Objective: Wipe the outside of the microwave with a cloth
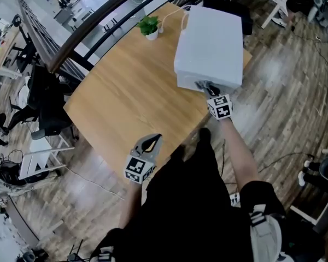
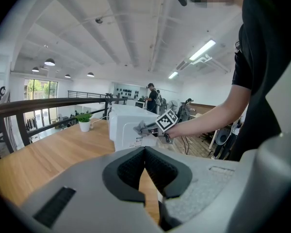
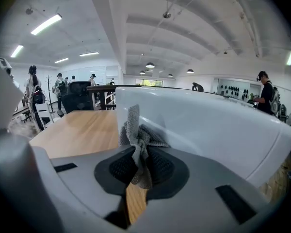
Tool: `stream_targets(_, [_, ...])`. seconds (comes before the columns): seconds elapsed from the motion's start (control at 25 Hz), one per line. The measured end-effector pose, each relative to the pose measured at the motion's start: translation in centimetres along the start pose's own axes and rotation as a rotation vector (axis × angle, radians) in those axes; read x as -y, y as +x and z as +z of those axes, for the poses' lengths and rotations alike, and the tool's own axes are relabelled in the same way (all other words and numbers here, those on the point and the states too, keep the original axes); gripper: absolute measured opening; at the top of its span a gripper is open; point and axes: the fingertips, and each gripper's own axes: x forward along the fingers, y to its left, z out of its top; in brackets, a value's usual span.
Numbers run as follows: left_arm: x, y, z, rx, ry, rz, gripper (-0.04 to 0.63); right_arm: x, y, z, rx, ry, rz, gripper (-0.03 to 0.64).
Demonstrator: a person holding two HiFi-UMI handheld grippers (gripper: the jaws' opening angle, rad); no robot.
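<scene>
My right gripper (image 3: 136, 154) is clamped on a grey knitted cloth (image 3: 137, 132). The cloth bunches up out of the jaws and is pressed on the near face of the white microwave (image 3: 208, 130). In the head view this gripper (image 1: 208, 87) meets the microwave's (image 1: 210, 37) near lower edge, and the cloth there is mostly hidden behind it.

My left gripper (image 2: 145, 154) has its jaws together with nothing between them. It hangs over the near edge of the wooden table (image 1: 131, 91), well apart from the microwave, in the head view too (image 1: 152, 141).

The microwave sits at the table's far right corner, its longer side running roughly near to far with a slight lean. I cannot tell which face carries the door.

A small label (image 2: 136, 142) sits low on the near face, its print too small to read. The marker cubes show only black-and-white squares.

A white cable (image 1: 172, 15) leaves the microwave's far left corner, running toward a small potted plant (image 1: 149, 27) at the table's far edge. A dark railing (image 1: 87, 31) runs behind the table's far left side.
</scene>
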Motion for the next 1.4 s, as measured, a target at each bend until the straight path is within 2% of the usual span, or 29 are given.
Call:
stream_targets(0.64, [-0.8,-1.3,-0.5,-0.012,-0.053,0.074,-0.002,-3.8,3.4,2.7,0.039,-0.007,0.083,0.037])
stream_targets(1.08, [-2.6,-3.2,-1.2,0.018,-0.05,0.143,-0.002,-6.8,6.4,4.4,0.073,-0.026,0.131,0.037])
stream_targets(1.4, [-3.3,-3.9,-1.5,0.009,-0.086,0.178,-0.002,-8.6,8.3,4.7,0.072,-0.02,0.171,0.037])
